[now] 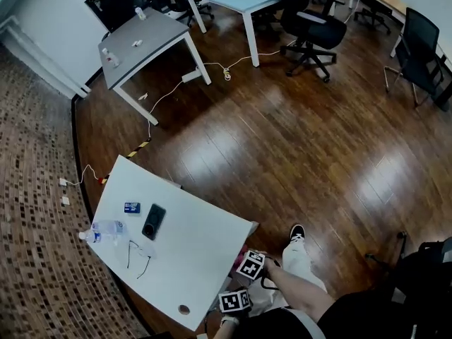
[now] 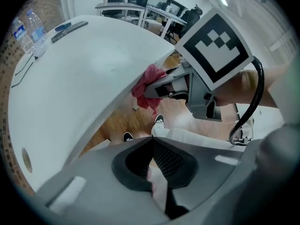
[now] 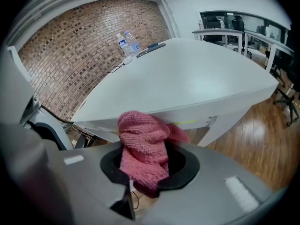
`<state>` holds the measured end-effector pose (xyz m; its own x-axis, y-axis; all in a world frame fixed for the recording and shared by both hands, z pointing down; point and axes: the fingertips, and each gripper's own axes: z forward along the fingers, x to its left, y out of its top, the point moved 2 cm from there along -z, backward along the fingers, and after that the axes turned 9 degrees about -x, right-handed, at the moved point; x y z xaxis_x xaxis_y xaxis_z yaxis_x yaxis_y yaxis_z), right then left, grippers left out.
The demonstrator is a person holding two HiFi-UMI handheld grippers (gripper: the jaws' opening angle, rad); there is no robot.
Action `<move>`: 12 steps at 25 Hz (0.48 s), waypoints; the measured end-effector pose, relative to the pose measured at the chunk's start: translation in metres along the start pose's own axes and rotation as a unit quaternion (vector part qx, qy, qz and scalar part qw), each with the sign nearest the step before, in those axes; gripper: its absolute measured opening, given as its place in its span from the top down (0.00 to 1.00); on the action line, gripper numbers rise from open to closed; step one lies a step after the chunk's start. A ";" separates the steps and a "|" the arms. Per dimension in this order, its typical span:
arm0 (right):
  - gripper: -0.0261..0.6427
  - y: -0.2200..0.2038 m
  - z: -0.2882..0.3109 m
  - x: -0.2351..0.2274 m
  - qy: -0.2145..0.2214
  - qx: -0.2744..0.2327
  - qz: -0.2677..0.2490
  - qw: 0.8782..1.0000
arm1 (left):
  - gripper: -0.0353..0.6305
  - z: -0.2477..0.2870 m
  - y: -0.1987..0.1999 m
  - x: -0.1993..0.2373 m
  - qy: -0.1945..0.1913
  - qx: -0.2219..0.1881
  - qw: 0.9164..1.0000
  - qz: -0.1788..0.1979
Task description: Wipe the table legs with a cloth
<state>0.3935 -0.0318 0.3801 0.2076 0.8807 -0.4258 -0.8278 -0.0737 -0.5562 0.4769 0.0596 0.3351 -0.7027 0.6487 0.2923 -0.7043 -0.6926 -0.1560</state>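
In the right gripper view, my right gripper (image 3: 145,168) is shut on a pink knitted cloth (image 3: 143,142), which sits bunched just under the edge of the white table (image 3: 187,83). A white table leg (image 3: 224,126) slants down to the right of the cloth. The left gripper view shows that right gripper (image 2: 161,87) pressing the cloth (image 2: 147,90) against the table's edge (image 2: 93,78). My left gripper (image 2: 152,161) is shut on nothing and points under the table. In the head view both grippers (image 1: 247,263) (image 1: 232,302) are at the table's (image 1: 205,253) near right edge.
On the table lie a water bottle (image 1: 106,230), a black phone (image 1: 153,221), a small blue item (image 1: 132,207) and a thin cord (image 1: 138,254). The person's shoe (image 1: 297,232) rests on the wooden floor. A grey table (image 1: 145,39), office chairs (image 1: 311,27) and a floor cable (image 1: 212,68) lie farther off.
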 end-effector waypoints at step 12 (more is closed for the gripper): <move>0.83 0.021 -0.044 -0.086 0.027 -0.007 0.007 1.000 | 0.95 0.043 0.091 -0.081 0.003 -0.089 0.988 -0.128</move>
<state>0.3812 -0.1299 0.3737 0.2244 0.8526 -0.4719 -0.8232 -0.0932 -0.5600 0.4741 -0.0691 0.3383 -0.4988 0.7979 0.3385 -0.8656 -0.4392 -0.2405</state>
